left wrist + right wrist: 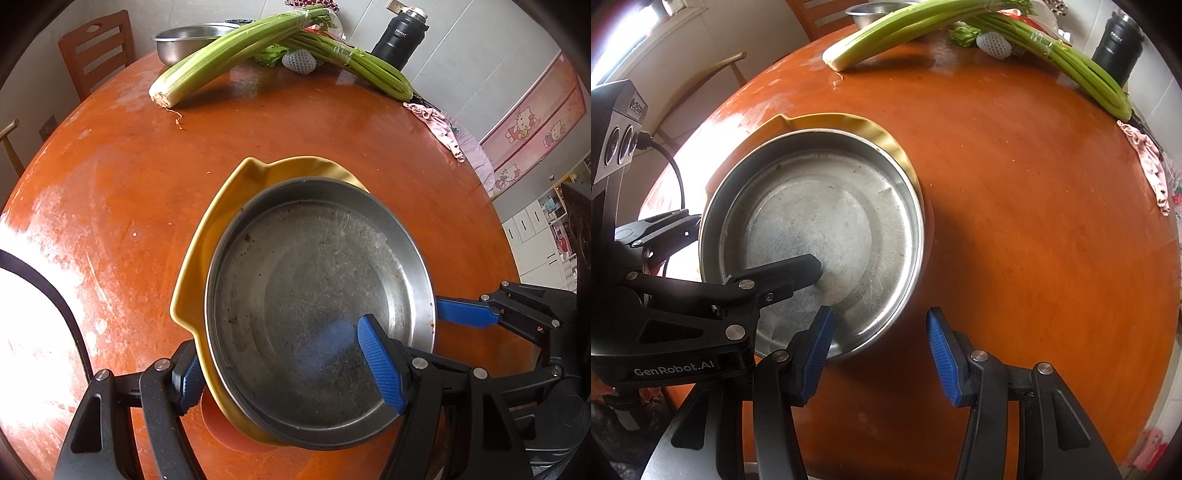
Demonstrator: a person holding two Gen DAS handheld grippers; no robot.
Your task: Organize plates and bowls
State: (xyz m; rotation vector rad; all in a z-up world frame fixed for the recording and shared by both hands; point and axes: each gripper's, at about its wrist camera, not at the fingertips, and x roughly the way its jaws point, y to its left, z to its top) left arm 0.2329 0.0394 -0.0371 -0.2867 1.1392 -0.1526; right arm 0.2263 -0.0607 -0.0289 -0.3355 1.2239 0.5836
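Note:
A scratched steel plate [314, 280] sits nested in a yellow dish [207, 236] with a pointed spout. Something orange [225, 432] shows under them, near the front edge of the round orange table [122, 177]. My left gripper [277, 343] is open and straddles the stack's near left wall, one pad outside the yellow dish and the other over the plate's floor. My right gripper [880, 314] is open at the steel plate's [820, 221] near right rim. Its left pad hangs over the rim and its right pad over bare table. The left gripper [753, 240] shows there too.
Two celery bunches [229, 55], a steel bowl [184, 40], a foam-netted fruit [299, 61] and a black flask [399, 37] line the far side of the table. A pink cloth [436, 125] hangs at the right edge. A wooden chair [96, 51] stands behind.

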